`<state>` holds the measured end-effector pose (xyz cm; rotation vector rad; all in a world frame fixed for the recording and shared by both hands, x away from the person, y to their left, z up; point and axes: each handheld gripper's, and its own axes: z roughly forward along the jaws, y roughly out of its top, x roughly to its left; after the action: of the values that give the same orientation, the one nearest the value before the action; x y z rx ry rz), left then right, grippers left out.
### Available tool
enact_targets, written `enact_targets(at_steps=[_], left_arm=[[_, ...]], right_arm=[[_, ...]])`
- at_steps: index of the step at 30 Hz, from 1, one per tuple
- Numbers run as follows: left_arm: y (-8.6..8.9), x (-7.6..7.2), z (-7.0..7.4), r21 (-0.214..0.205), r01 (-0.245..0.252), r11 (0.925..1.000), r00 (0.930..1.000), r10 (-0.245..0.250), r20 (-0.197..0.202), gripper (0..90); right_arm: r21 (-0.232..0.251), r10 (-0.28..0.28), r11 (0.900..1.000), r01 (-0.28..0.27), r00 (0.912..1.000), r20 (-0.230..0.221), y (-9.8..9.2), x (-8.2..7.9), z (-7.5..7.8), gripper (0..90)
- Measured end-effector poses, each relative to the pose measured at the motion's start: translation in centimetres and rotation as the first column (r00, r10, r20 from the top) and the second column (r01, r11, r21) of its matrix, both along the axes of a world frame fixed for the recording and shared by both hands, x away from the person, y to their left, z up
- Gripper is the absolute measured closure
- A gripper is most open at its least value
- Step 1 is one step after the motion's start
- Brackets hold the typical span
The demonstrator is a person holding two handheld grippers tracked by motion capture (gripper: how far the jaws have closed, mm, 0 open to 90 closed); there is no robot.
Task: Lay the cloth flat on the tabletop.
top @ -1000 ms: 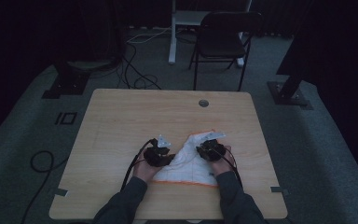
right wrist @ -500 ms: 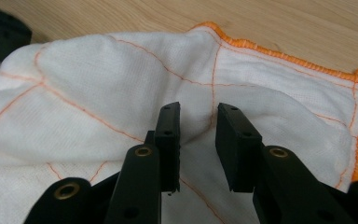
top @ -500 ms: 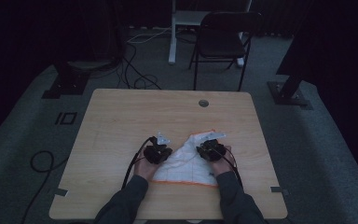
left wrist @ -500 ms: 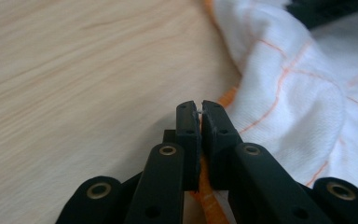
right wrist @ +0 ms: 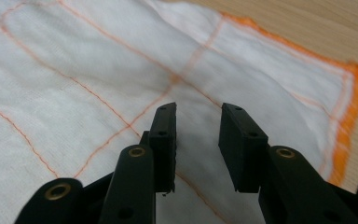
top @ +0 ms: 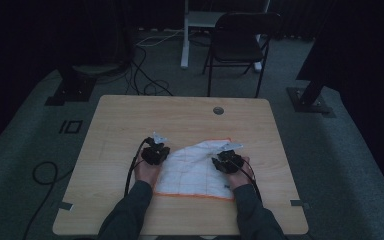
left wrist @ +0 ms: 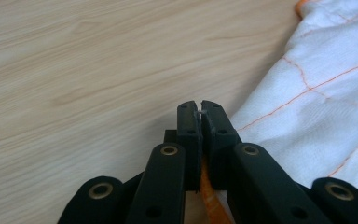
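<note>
A white cloth [top: 195, 167] with thin orange grid lines and an orange hem lies on the wooden table [top: 130, 120], in the lower middle of the high view, between the person's two hands. Its near edge runs straight along the bottom, while its upper part is rumpled and folded in on itself. The left gripper [top: 154, 153] sits at the cloth's left edge, left of centre in that view. In the left gripper view its jaws are pressed together with the orange hem [left wrist: 208, 198] pinched between them, the strip running down out of the jaws to the bottom of the frame; the cloth fills the right side and bare table the left. The right gripper [top: 227, 161] rests over the cloth's right part. In the right gripper view its jaws stand partly apart, having just been opening, with nothing clamped between them; cloth lies beneath, and its orange-hemmed corner [right wrist: 354, 74] is at the upper right.
</note>
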<state>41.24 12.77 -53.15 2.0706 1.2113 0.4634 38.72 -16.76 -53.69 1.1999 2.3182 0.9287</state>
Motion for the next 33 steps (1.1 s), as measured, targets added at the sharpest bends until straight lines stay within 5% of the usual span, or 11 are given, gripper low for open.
enact_targets(at_steps=[5,9,11,13,17,33], left_arm=[[0.4,0.2,-0.2,0.009,-0.002,1.0,1.0,0.002,-0.009,87.4],[-0.1,-0.7,0.4,-0.022,0.047,0.9987,0.9989,-0.047,0.007,87.0],[-0.6,-1.2,0.7,-0.045,0.085,0.9954,0.9964,-0.085,0.008,86.9],[-1.6,-2.0,1.0,-0.038,0.142,0.9891,0.9898,-0.142,0.004,86.9],[-2.7,-2.6,0.9,-0.022,0.183,0.9828,0.9831,-0.183,0.003,86.9],[-4.9,-5.3,0.3,0.022,0.265,0.9639,0.9629,-0.266,0.045,86.8]], right_arm=[[0.005,-0.003,1.0,0.003,1.0,-0.007,-0.3,0.0,0.0,65.8],[0.0,-0.006,1.0,0.006,1.0,-0.007,-0.2,0.0,0.0,65.6],[-0.003,-0.008,1.0,0.008,1.0,-0.003,-0.2,0.0,0.0,65.4],[-0.003,-0.012,0.9999,0.012,0.9999,0.008,0.0,0.0,0.1,65.3],[0.005,-0.014,0.9999,0.014,0.9998,0.017,0.2,0.0,0.4,65.0],[0.079,0.041,0.9959,-0.045,0.9974,0.059,3.9,0.9,2.4,57.2]])
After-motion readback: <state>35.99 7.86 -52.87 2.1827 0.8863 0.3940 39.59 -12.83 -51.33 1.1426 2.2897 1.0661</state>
